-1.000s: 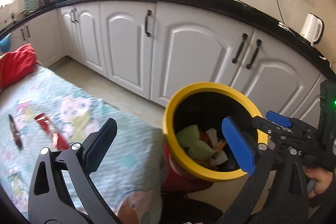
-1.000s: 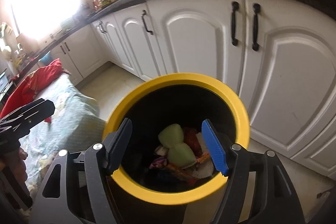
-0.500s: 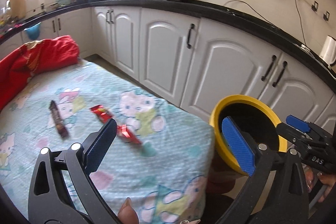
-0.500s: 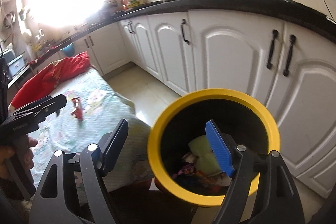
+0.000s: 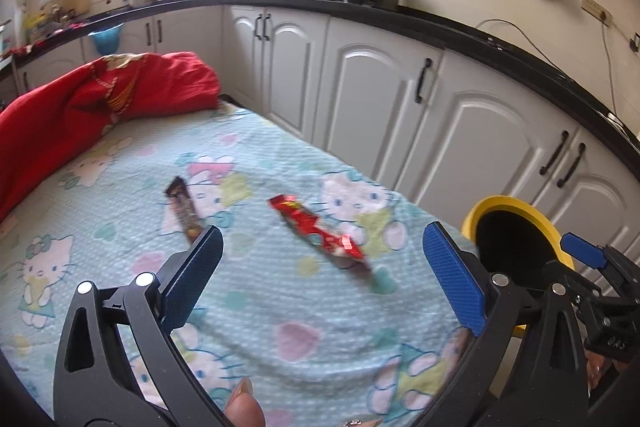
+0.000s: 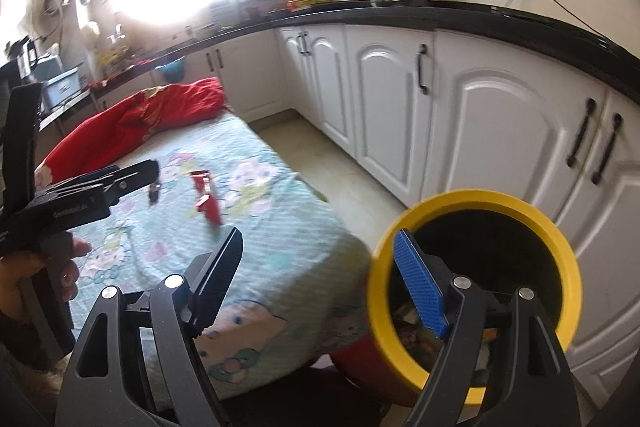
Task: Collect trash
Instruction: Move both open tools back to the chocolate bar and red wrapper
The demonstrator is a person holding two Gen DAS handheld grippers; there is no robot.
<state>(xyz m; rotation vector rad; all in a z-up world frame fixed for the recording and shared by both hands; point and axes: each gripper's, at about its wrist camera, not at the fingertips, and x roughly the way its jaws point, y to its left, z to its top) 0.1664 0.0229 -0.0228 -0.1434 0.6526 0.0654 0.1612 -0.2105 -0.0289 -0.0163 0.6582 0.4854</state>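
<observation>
A red foil wrapper [image 5: 320, 233] and a dark brown wrapper [image 5: 185, 210] lie on a light blue cartoon-print bed [image 5: 120, 155]. My left gripper [image 5: 320, 279] is open and empty, hovering just short of the red wrapper. A yellow-rimmed bin [image 6: 472, 283] with trash inside stands at the bed's end, also in the left wrist view [image 5: 516, 227]. My right gripper [image 6: 320, 283] is open and empty beside the bin's rim. The red wrapper [image 6: 206, 197] and the left gripper [image 6: 92, 187] show in the right wrist view.
A red blanket [image 5: 100, 95] is heaped at the far end of the bed. White cabinets [image 5: 380, 99] under a black counter [image 5: 440, 23] run along the right side. A strip of tiled floor [image 6: 340, 167] lies between bed and cabinets.
Both grippers have swung left, away from the bin toward the bed. The wrappers have come into the middle of the left view, and the bin has slid to the right edge.
</observation>
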